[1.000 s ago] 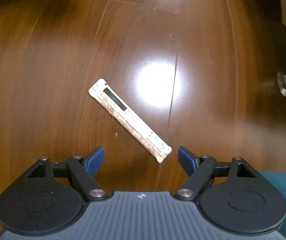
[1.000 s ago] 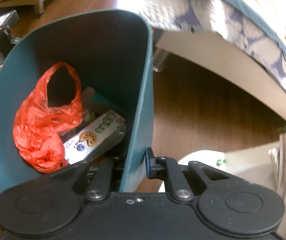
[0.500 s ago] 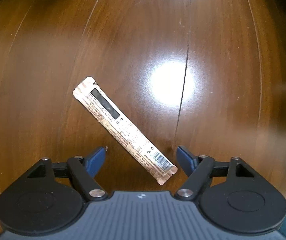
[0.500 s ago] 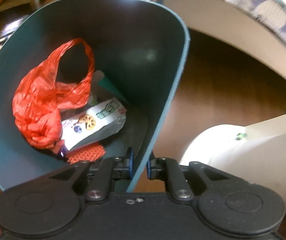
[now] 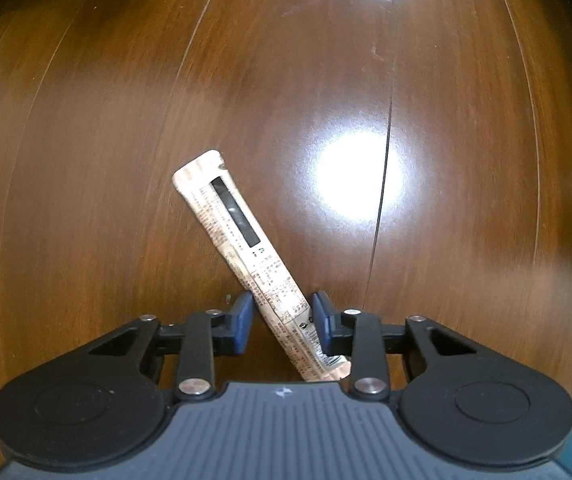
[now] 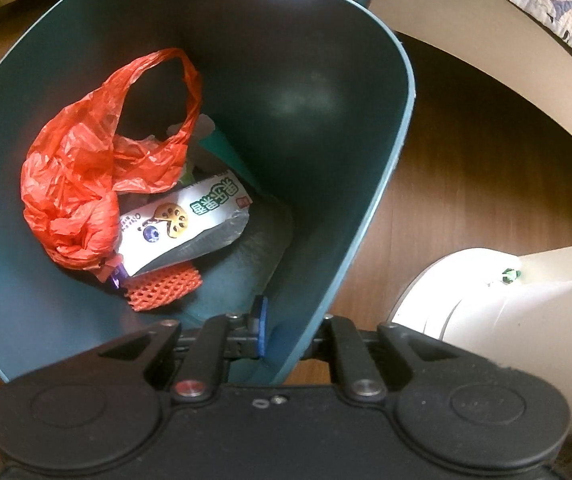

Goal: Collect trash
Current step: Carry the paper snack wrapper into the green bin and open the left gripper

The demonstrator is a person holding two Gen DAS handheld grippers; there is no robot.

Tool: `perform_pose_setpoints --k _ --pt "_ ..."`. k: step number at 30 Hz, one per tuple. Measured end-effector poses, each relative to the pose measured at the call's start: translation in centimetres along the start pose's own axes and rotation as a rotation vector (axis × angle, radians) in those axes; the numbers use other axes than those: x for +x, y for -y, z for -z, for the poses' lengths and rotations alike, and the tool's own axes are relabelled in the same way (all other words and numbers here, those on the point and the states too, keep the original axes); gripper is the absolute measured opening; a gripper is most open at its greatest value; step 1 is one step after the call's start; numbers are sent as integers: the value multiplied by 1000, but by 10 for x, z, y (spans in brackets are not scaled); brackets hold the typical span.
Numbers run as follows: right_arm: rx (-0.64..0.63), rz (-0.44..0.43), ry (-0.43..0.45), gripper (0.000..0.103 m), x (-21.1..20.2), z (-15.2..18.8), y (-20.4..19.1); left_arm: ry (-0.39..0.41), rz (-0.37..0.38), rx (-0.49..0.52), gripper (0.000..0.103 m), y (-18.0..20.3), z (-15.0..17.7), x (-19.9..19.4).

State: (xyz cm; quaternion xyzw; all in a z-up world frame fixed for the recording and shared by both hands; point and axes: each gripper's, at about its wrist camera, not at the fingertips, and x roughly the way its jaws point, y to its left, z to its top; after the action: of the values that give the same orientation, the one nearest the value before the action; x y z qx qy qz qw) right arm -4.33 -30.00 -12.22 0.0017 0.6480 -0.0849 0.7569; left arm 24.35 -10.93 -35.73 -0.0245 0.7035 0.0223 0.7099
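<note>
The left gripper (image 5: 281,322) points down at the floor (image 5: 85,160); its jaws have just been closing and both pads touch the wrapper (image 5: 245,248) between them. The wrapper's far end slants away over the boards. The right gripper (image 6: 292,332) is clamped on the bin (image 6: 366,208) wall.

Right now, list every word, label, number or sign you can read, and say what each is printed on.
Long wrapper on the wood floor: dense small print and a black bar, too small to read.
White snack packet in the teal bin: large green characters, a small red mark and a line of small lettering, none sharp enough to quote.
Orange bag and orange foam net: no text.
Nothing can be quoted with confidence.
</note>
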Motion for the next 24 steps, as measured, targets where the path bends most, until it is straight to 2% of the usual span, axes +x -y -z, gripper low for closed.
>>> perform_pose_setpoints --k 3,10,17,21,24 --pt "-7 10 1 12 -4 0 -7 8 -21 28 27 0 4 -5" --pt "-12 27 6 11 -3 0 -5 8 -15 55 25 -25 10 -32" --pt "-16 46 24 10 -5 -2 -4 65 37 148 21 -33 25 -84" --pt "-34 68 29 10 -6 -2 -7 88 89 195 10 -31 35 -116" --pt "-38 70 40 10 -9 -3 -7 94 124 193 8 -34 39 -131"
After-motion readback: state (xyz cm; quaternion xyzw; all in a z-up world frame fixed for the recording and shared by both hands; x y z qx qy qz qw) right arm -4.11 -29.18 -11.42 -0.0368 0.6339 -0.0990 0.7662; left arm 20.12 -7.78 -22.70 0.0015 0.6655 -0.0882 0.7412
